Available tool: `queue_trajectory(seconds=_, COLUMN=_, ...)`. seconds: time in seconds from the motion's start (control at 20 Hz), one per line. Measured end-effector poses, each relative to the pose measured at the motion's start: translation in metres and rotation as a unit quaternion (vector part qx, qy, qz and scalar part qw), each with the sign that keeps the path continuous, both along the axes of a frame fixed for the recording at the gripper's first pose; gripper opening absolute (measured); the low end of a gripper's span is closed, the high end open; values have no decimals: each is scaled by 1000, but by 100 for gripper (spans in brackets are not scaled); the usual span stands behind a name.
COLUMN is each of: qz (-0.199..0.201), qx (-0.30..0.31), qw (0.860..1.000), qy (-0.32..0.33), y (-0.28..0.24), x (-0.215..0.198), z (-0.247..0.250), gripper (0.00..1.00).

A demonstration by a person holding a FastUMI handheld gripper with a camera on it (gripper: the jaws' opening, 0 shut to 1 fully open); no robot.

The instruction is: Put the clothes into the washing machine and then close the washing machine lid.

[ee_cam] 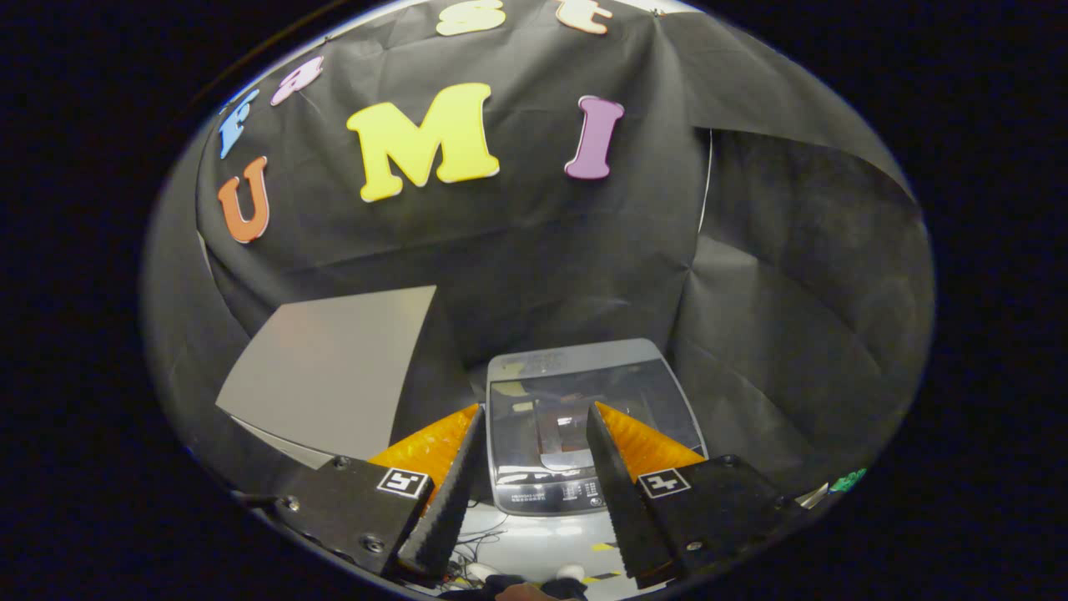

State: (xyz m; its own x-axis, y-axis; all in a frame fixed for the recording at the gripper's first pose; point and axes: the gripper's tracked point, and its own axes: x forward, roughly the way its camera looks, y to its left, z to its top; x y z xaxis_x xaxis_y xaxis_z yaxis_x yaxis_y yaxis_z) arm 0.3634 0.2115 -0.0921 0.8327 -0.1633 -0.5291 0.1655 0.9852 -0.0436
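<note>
The tongs (534,417) hang high above the floor with their two fingers (450,484) spread wide apart and nothing between them but open air; they grip nothing. Seen through the gap and just beyond the fingertips stands the washer (584,434), a top-loader viewed from above. Its lid (642,401), dark and glassy, lies flat and closed over the tub, with a pale strip behind it and the control panel (551,492) along the near side. To the washer's left, well apart from it, a grey board (334,376) leans against the black cloth wall (534,259). Below the fingers the pale floor (542,542) carries some thin cables (480,534). At the very bottom a dark shape shows, too little of it to tell what it is. No clothes can be made out.
</note>
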Motion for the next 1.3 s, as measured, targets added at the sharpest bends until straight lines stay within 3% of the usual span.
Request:
queue_trajectory(seconds=0.25, qz=31, qx=-8, qw=998, qy=-49, y=-4, x=-41, z=35, gripper=77)
queue_trajectory(seconds=0.75, qz=86, qx=-17, qw=991, qy=-105, y=-62, x=-194, z=64, gripper=77)
queue_trajectory(seconds=1.3, qz=107, qx=-1, qw=974, qy=-201, y=-89, x=-304, z=131, gripper=78)
